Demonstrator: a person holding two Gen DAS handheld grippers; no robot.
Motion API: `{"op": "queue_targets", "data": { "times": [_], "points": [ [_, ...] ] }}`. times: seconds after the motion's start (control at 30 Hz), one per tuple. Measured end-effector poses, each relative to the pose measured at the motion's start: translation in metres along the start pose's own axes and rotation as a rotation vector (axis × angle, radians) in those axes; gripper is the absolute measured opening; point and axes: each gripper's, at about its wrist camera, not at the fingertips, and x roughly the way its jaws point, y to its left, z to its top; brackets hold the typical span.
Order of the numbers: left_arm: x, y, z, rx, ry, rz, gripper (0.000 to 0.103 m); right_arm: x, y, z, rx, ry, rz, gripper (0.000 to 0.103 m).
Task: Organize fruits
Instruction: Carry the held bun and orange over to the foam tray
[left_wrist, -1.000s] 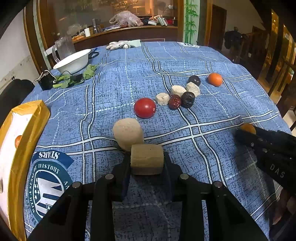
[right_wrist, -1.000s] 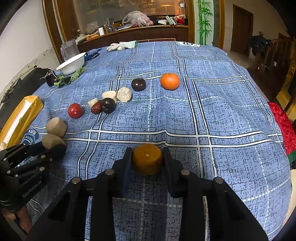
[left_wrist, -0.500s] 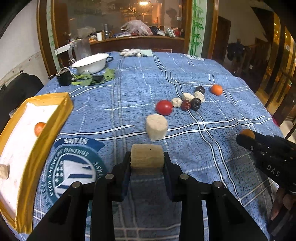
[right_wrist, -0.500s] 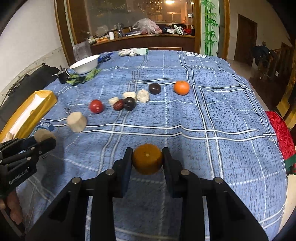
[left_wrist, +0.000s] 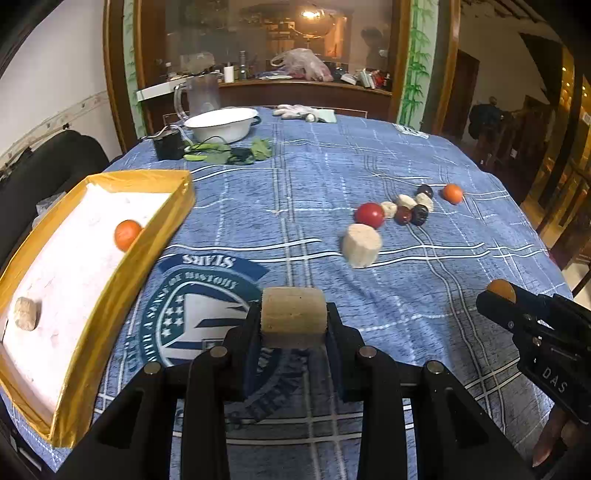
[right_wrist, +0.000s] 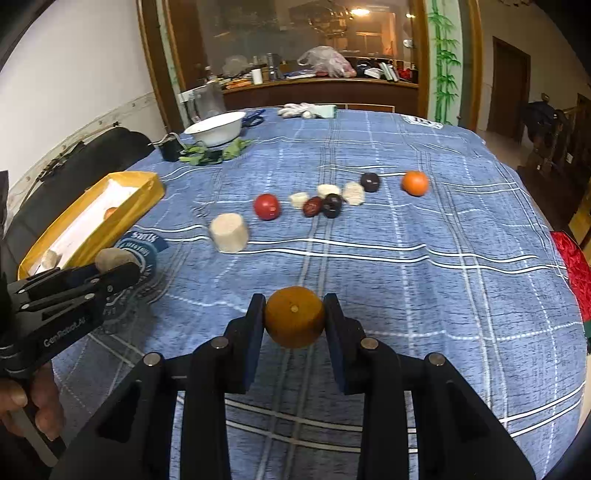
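While carrying: left gripper (left_wrist: 293, 323) jaws pinching tan block (left_wrist: 293, 316) flat-sided, stiff, light | right gripper (right_wrist: 294, 318) jaws pinching orange fruit (right_wrist: 294, 316) mid-girth, round, slip-prone | yellow tray (left_wrist: 155, 236) at 10 o'clock

I read "STARS" upside down on the round emblem (left_wrist: 207, 306) printed on the blue tablecloth (left_wrist: 332, 177), with "HISTORY" curving beneath it; the right gripper (left_wrist: 496, 295) shows "DAS" on its body; the left gripper (right_wrist: 118, 266) shows "GenRobot.AI" along its side.
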Motion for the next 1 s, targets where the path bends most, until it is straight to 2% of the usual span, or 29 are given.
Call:
{"op": "queue_targets", "data": {
  "times": [0.33,1.0],
  "points": [
    [-0.006,0.022,-0.007,-0.048,-0.003,0.032,0.031,-0.004,0.024,-0.003,-0.029,-0.010,0.034,0.034],
    [-0.020,0.047,-0.011,-0.094,-0.018,0.061,0.031,-0.014,0.035,0.002,-0.049,-0.043,0.066,0.034]
  ]
}}
